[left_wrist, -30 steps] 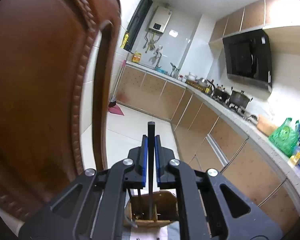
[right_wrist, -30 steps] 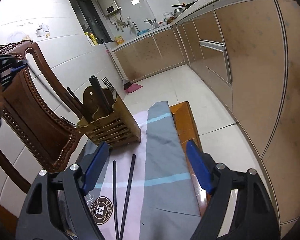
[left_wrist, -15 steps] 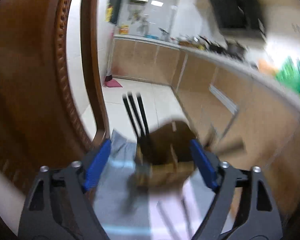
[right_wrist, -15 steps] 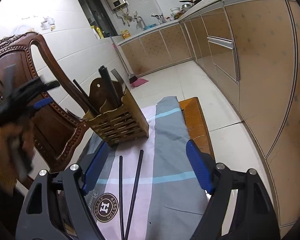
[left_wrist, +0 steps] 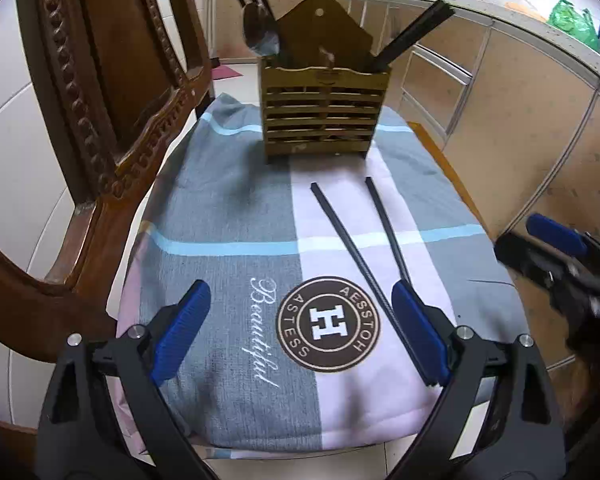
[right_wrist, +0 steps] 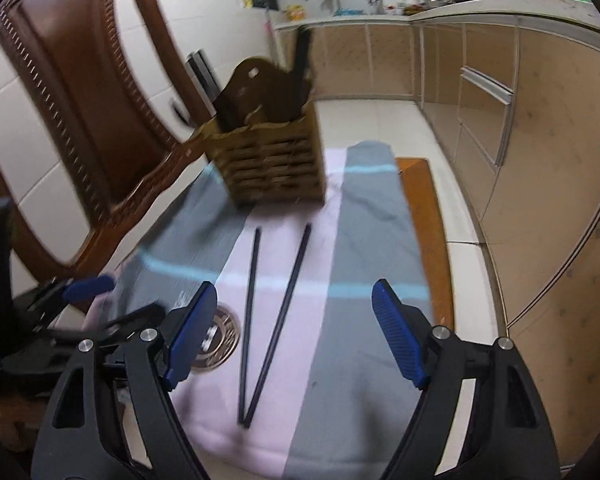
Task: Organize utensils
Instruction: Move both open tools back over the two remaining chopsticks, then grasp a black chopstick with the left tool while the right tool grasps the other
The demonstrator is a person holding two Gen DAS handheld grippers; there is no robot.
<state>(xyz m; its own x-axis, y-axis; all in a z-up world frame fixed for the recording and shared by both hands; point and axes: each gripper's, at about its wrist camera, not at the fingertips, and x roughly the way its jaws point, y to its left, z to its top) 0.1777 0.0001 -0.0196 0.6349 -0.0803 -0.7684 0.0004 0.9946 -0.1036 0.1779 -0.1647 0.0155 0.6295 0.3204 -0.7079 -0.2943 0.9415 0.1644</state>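
Observation:
A wooden slatted utensil holder (left_wrist: 324, 114) (right_wrist: 272, 164) stands at the far end of a cloth-covered seat, with dark spoons (left_wrist: 260, 32) at its left and black chopsticks (left_wrist: 412, 32) at its right. Two black chopsticks (left_wrist: 356, 248) (right_wrist: 272, 312) lie loose on the cloth in front of it, meeting in a V at the near end. My left gripper (left_wrist: 300, 344) is open and empty, low over the cloth's near edge. My right gripper (right_wrist: 296, 336) is open and empty, just behind the chopsticks' near ends.
A carved wooden chair back (left_wrist: 112, 92) (right_wrist: 80, 92) rises along the left. The grey, pink and blue cloth (left_wrist: 228, 216) has a round brown logo (left_wrist: 328, 322). Kitchen cabinets (right_wrist: 540, 140) line the right, with tiled floor (right_wrist: 376, 120) beyond. A bare wooden edge (right_wrist: 424, 216) shows right of the cloth.
My left gripper let go of a chopstick into the holder, opened, and swung down to the cloth's near edge. My right gripper moved slightly toward the loose chopsticks, staying open.

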